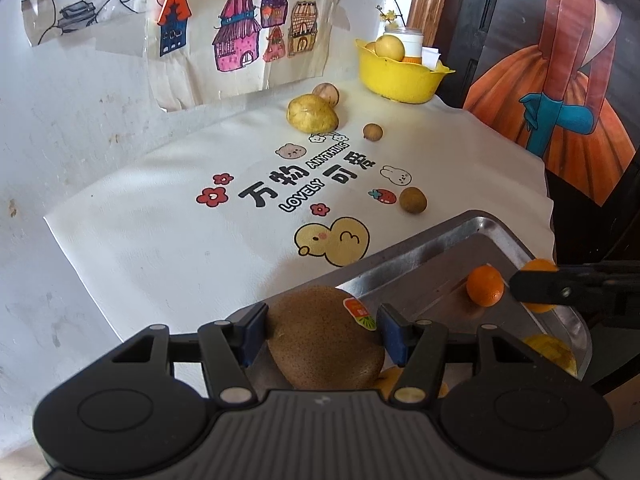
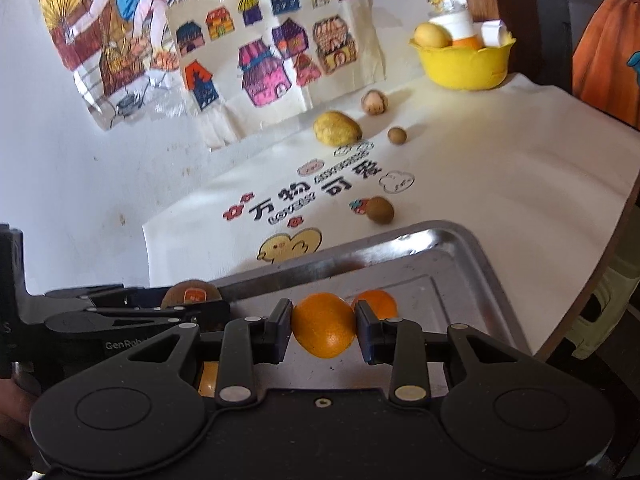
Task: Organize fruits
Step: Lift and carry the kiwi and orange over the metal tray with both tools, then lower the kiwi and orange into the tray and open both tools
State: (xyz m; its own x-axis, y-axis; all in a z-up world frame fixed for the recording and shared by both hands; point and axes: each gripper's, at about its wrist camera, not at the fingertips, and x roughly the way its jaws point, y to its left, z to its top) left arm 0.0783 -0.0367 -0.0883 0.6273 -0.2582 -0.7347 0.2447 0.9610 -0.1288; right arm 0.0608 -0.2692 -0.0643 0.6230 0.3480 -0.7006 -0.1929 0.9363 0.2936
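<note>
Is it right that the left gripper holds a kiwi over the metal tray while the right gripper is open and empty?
Not quite. The right gripper is shut on an orange, as the right wrist view shows. The left gripper does hold the kiwi over the metal tray.

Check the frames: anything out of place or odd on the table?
Nothing spilled or damaged. Loose fruit lies on the printed cloth, outside both the metal tray and the yellow bowl: a yellow fruit, a pale round one and two small brown ones.
</note>
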